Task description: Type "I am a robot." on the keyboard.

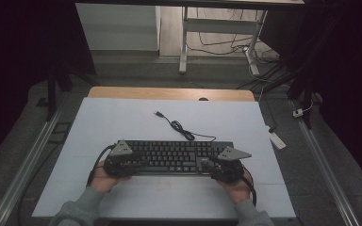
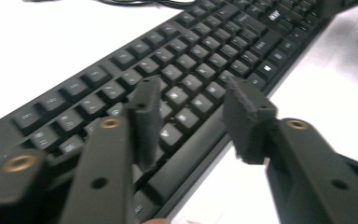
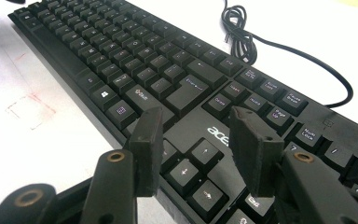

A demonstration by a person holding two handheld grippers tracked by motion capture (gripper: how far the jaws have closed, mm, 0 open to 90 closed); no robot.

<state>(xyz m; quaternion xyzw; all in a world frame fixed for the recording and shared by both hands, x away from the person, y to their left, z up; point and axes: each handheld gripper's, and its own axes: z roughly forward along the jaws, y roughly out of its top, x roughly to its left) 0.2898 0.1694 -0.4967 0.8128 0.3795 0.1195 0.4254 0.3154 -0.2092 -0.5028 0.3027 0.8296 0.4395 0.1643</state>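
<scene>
High view: both tools [image 1: 122, 162] [image 1: 224, 167] over keyboard [image 1: 172, 156] ends.

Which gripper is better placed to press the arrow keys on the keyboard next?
Right. The right gripper hangs open directly over the arrow keys at the keyboard's right end, while the left gripper is over the letter keys at the other end.
</scene>
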